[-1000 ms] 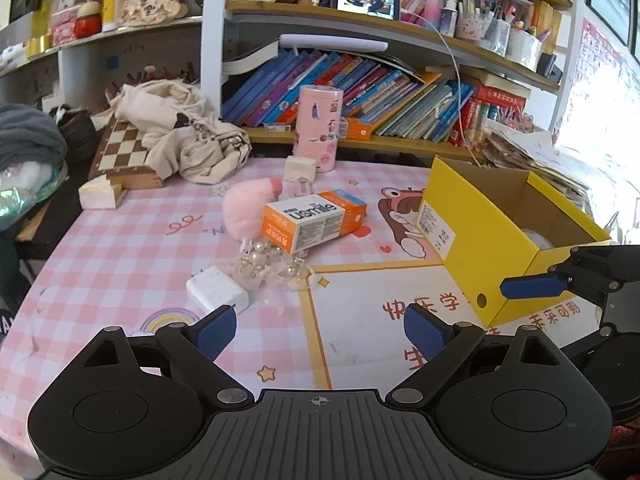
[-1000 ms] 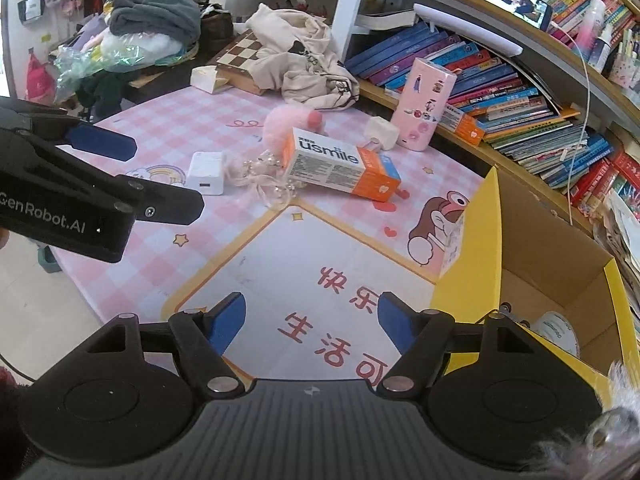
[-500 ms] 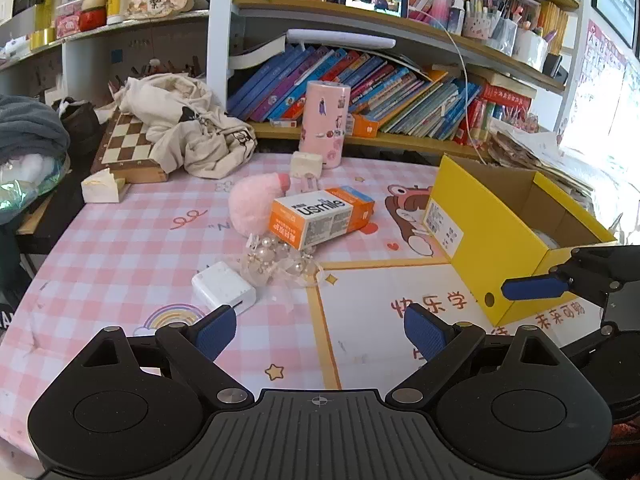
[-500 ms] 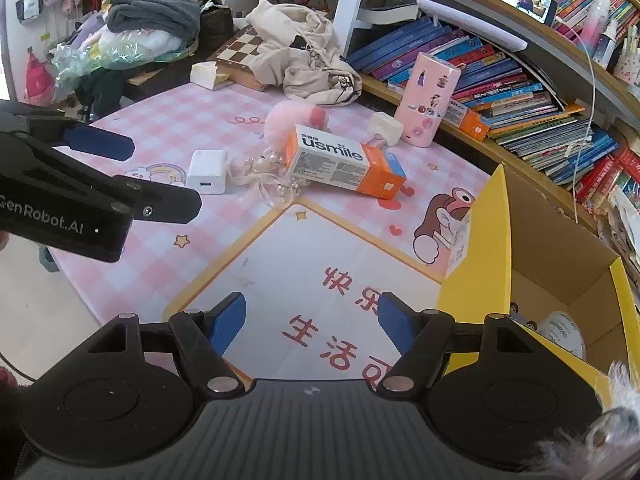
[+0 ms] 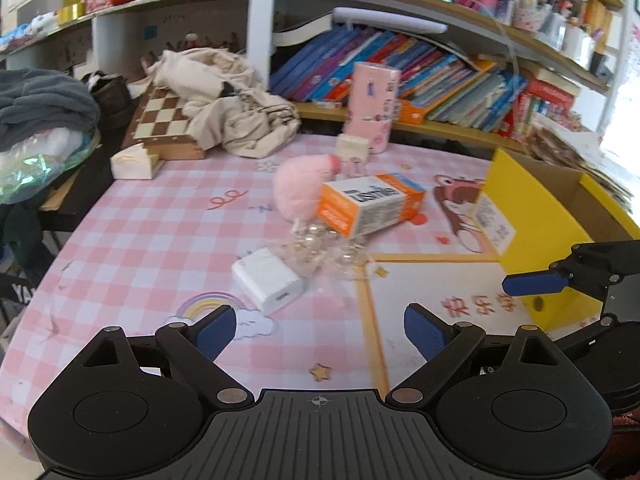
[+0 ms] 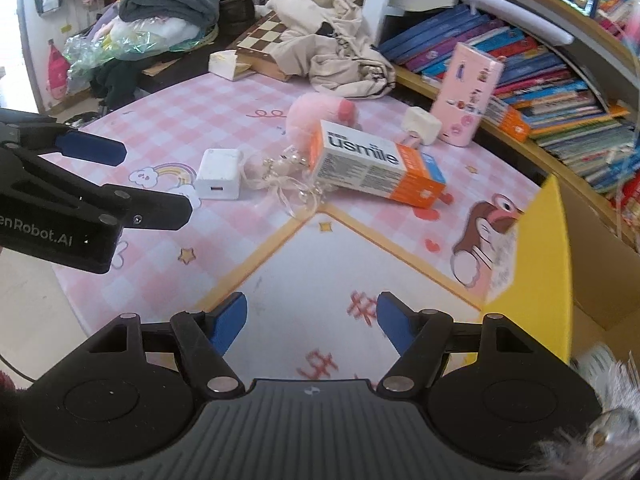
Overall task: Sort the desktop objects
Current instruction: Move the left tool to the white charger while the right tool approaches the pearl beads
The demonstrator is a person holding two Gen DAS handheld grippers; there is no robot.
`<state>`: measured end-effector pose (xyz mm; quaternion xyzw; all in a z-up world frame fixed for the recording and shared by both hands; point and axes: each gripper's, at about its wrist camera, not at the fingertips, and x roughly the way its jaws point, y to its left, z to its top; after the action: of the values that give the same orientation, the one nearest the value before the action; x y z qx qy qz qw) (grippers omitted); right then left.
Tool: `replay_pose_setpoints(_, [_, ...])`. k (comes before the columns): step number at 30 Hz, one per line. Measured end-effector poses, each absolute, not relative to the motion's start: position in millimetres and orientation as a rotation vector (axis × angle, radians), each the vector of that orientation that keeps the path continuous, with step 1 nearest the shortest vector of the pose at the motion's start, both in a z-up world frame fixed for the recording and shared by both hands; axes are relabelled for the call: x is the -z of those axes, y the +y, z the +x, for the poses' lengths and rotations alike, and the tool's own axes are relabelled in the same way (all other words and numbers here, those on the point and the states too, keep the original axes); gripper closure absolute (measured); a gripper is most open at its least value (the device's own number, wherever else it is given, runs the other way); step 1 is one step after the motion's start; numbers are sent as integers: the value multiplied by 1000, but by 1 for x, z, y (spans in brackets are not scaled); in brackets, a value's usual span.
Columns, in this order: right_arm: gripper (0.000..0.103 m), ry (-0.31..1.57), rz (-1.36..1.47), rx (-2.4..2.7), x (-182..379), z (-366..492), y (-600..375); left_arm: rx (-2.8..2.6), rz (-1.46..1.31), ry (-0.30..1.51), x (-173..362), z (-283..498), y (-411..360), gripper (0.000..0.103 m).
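Both grippers are empty right now. The left gripper (image 5: 319, 330) has its blue pads spread wide with nothing between them, just pink checked tablecloth (image 5: 152, 240) underneath. The right gripper (image 6: 311, 322) is empty too, and its jaws are closing in a bit, hanging over the white panel with red characters (image 6: 332, 272).

Compared to a second ago, both have drifted forward and dipped a little, so the clutter sits closer in each view. The white charger block (image 5: 267, 280) is now just ahead of the left pads, a bit left of centre. Touching its far side is the crinkly clear bag of pearly beads (image 5: 320, 248), and right behind that lies the orange and white usmile box (image 5: 370, 208) on its side, leaning against the pink fluffy pouch (image 5: 300, 188). None of these have moved.

Further back, a small cream cube (image 5: 352, 148) sits by the upright pink tin (image 5: 372, 108), next to the bookshelf. The open yellow box (image 5: 532, 216) is off to the right, just beside the right gripper.
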<state>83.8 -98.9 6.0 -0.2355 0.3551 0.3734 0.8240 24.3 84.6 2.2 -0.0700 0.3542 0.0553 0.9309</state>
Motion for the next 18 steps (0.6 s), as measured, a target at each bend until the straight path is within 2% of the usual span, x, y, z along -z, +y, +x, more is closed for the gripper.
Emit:
replay_pose_setpoints(2, [36, 754, -514, -819, -3, 91, -90, -137, -158, 732, 0, 29, 91, 10])
replay_pose_setpoints(6, [46, 776, -537, -869, 5, 106, -72, -165, -178, 767, 8, 39, 99, 10])
replay_pose_setpoints(11, [48, 795, -505, -902, 11, 134, -51, -210, -214, 781, 14, 49, 113, 10])
replay_pose_setpoints(16, [48, 892, -370, -853, 22, 170, -39, -226, -235, 797, 21, 59, 118, 10])
replay_pose_setpoints(18, [53, 941, -288, -822, 25, 185, -39, -231, -243, 799, 24, 62, 119, 10])
